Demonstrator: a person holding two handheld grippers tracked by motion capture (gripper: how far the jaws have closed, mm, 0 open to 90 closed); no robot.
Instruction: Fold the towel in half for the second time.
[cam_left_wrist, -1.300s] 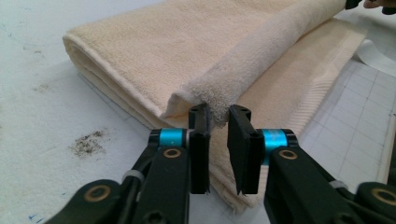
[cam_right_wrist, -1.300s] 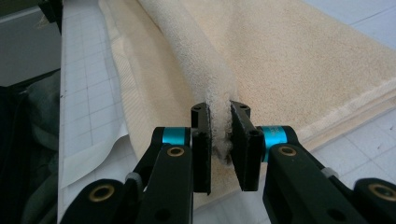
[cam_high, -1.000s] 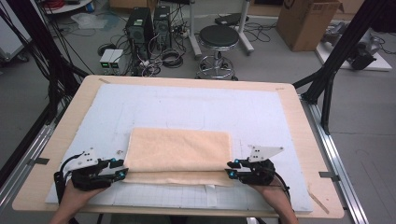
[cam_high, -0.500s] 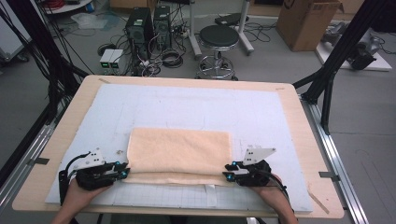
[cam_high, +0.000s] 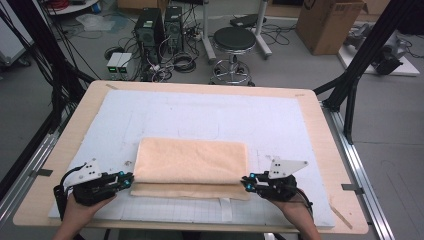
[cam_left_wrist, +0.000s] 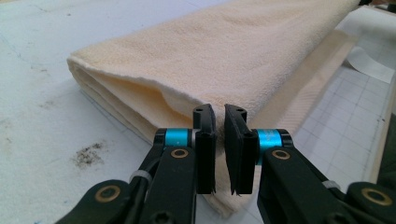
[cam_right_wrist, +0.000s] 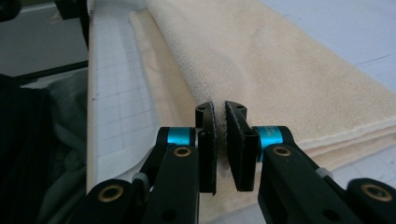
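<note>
Now, change: both pairs of jaws have just been closing, and each has come together on a near corner of the towel (cam_high: 192, 162).
Left gripper (cam_high: 129, 181): clamped on the towel's near left corner, lower left of the high view; in the left gripper view the cloth sits pinched between the pads (cam_left_wrist: 206, 140).
Right gripper (cam_high: 245, 182): clamped on the near right corner, lower right of the high view; in the right gripper view a thin layer of cloth is caught between the jaws.
Towel: folded, cream, lying flat at lower centre of the high view, its bottom layer sticking out toward me.
Meaning: I judge the grasp is made on both corners, so I can lift the near edge and carry it over for the next fold.
Surface: white gridded mat (cam_high: 210, 117) on a wooden table (cam_high: 320, 115), stained in places.
Room: stool (cam_high: 235, 40), computer towers (cam_high: 157, 25) with tangled cables, cardboard box (cam_high: 327, 22) along the top.
</note>
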